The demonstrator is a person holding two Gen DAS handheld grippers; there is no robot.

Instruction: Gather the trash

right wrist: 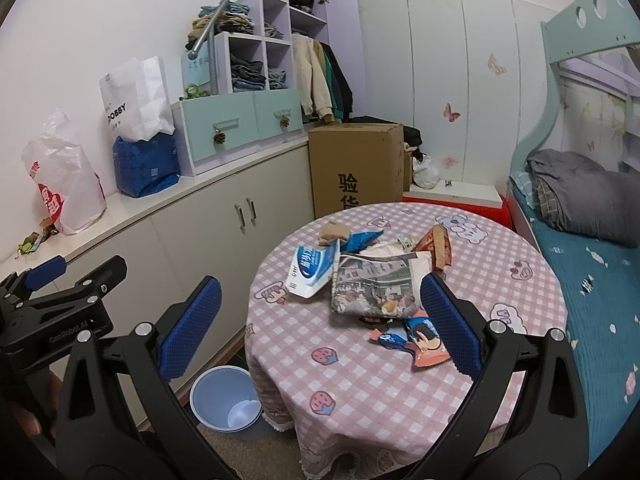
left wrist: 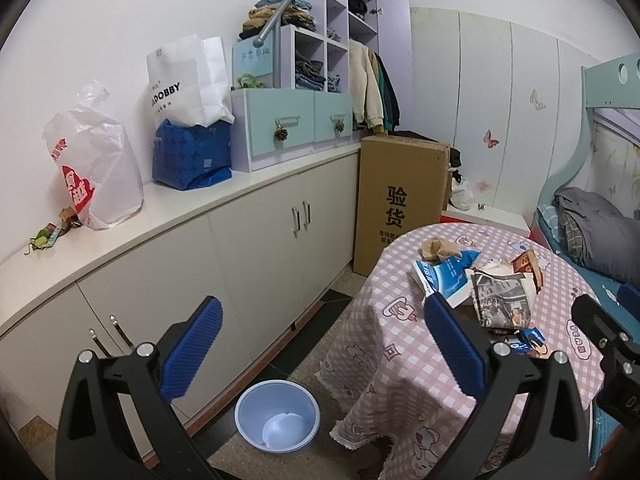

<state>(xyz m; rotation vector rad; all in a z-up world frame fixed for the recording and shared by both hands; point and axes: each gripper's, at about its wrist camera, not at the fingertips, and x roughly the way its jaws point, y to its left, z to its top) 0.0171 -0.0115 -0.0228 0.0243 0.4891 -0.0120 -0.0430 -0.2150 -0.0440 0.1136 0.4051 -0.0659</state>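
Both tongs hang wide apart and hold nothing. The left tongs (left wrist: 322,354) hover off the table's left edge, over the floor, with the blue bin (left wrist: 277,415) standing on the floor below them, just beside the hanging cloth. The right tongs (right wrist: 320,330) hover above the near half of the round table (right wrist: 360,384), its pink checked cloth bare at the near edge.

The trash sits in a loose heap around the table's middle. A crumpled newspaper (right wrist: 374,290) lies at the centre, and a blue-and-white pouch (right wrist: 310,270) touches its left side. Toward the far edge there is a brown paper wad (right wrist: 332,233) with a blue wrapper (right wrist: 362,240) just beside it. To the right of the newspaper, a red-brown packet (right wrist: 438,246) stands tilted. On the near side of the heap, an orange-and-blue snack wrapper (right wrist: 420,340) lies flat, close to the right tongs' right finger.

From the right wrist view, the left tongs show at the left border, open.
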